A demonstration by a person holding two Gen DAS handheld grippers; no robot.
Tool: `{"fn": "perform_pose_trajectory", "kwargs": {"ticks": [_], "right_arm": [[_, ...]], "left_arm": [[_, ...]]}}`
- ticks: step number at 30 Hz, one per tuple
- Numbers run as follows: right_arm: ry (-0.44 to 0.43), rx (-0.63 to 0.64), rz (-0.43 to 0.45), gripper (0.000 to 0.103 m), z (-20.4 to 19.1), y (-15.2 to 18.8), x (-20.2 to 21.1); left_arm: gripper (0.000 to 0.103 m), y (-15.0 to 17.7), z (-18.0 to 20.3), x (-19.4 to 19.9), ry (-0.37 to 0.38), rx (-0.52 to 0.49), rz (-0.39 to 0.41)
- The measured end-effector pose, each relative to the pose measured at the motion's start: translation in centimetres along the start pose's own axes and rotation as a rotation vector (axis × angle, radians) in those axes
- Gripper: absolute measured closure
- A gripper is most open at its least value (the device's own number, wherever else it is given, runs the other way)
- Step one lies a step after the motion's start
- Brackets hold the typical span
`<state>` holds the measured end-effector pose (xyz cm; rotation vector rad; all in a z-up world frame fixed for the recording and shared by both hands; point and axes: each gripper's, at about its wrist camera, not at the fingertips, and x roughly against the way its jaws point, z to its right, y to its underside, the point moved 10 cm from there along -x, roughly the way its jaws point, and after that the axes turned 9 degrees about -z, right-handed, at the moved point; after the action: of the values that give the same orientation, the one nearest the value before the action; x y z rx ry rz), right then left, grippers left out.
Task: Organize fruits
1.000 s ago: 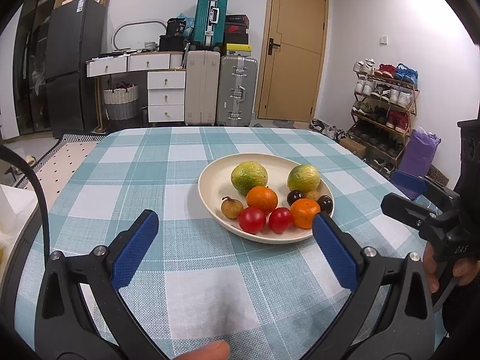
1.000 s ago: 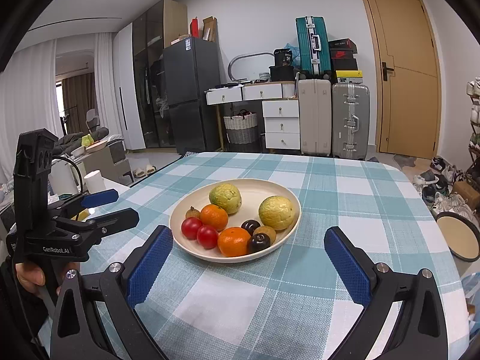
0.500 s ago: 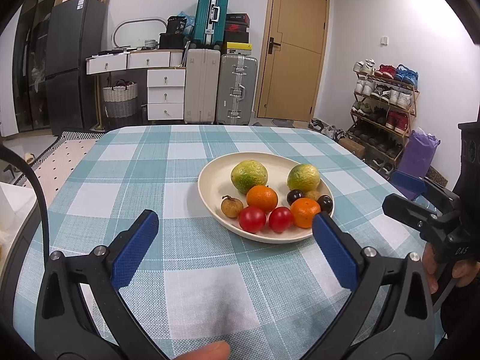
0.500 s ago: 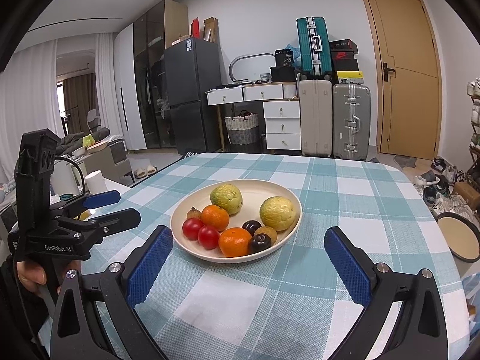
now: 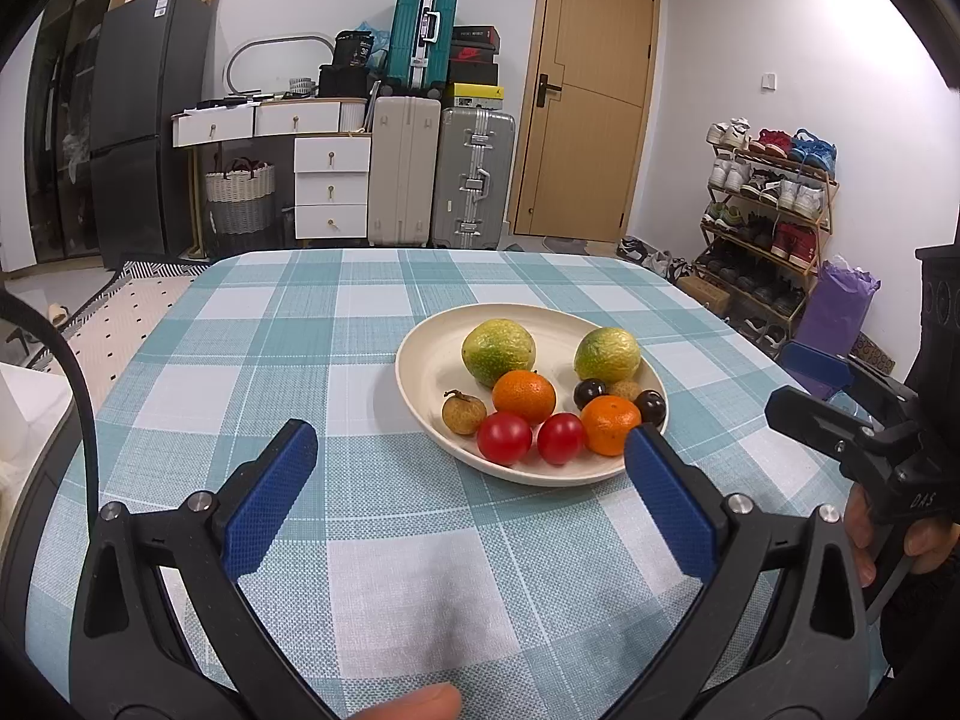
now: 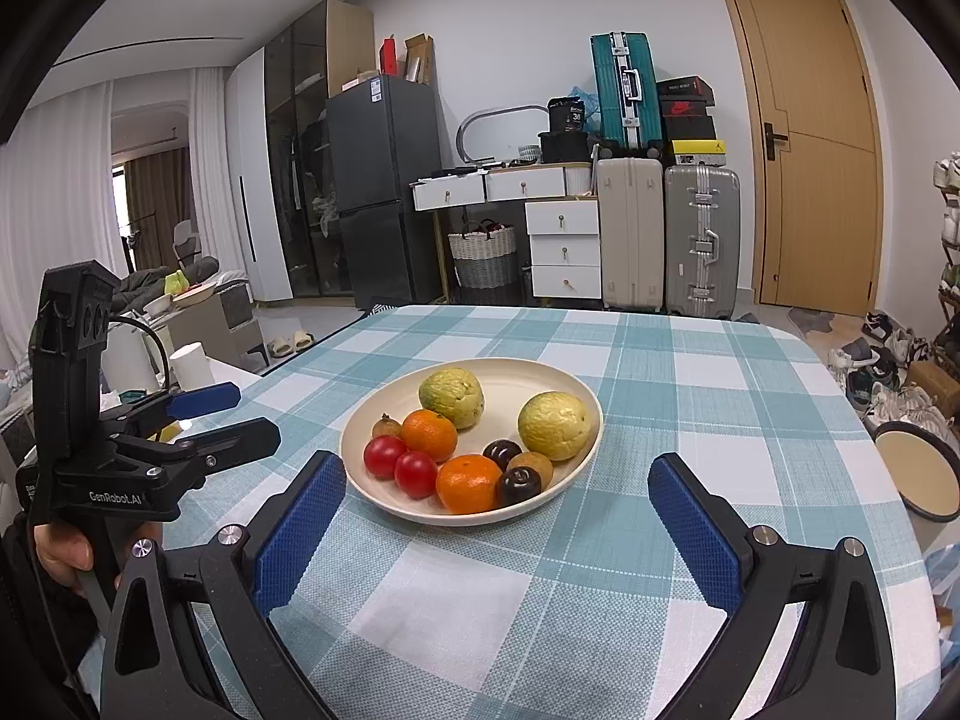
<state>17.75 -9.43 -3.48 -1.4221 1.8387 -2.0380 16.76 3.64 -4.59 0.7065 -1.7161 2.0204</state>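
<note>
A cream plate point(image 5: 420, 360) point(image 6: 516, 372) on the checked tablecloth holds two green guavas point(image 5: 498, 351) point(image 6: 451, 398), two oranges point(image 5: 524, 396) point(image 6: 468, 483), two red tomatoes point(image 5: 504, 437) point(image 6: 384, 456), two dark plums point(image 5: 650, 407) point(image 6: 518, 485) and brown longans point(image 5: 463, 412). My left gripper point(image 5: 471, 480) is open, just short of the plate's near rim, empty. My right gripper point(image 6: 498, 510) is open too, fingers either side of the plate's near edge, empty. Each gripper shows in the other's view: the right gripper point(image 5: 807, 384) at the right edge, the left gripper point(image 6: 231, 414) at the left.
The table's right edge drops to a round cream-topped stool point(image 6: 918, 471). A white cup point(image 6: 191, 365) stands beyond the left edge. Suitcases point(image 5: 474, 177), drawers point(image 5: 331, 186) and a shoe rack point(image 5: 762, 228) line the far walls. A person's hand point(image 5: 864, 531) holds the right gripper.
Both views shift very slightly; the plate and fruits stay put and both grippers remain open.
</note>
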Motion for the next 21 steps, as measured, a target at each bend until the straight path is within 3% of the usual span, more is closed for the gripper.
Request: {"fn": "perform_pose_trajectory", "kwargs": {"ticks": [21], "right_arm": [[0.001, -0.003, -0.003, 0.0, 0.12, 0.02, -0.03]], "left_arm": [[0.001, -0.01, -0.05, 0.0, 0.001, 0.004, -0.003]]}}
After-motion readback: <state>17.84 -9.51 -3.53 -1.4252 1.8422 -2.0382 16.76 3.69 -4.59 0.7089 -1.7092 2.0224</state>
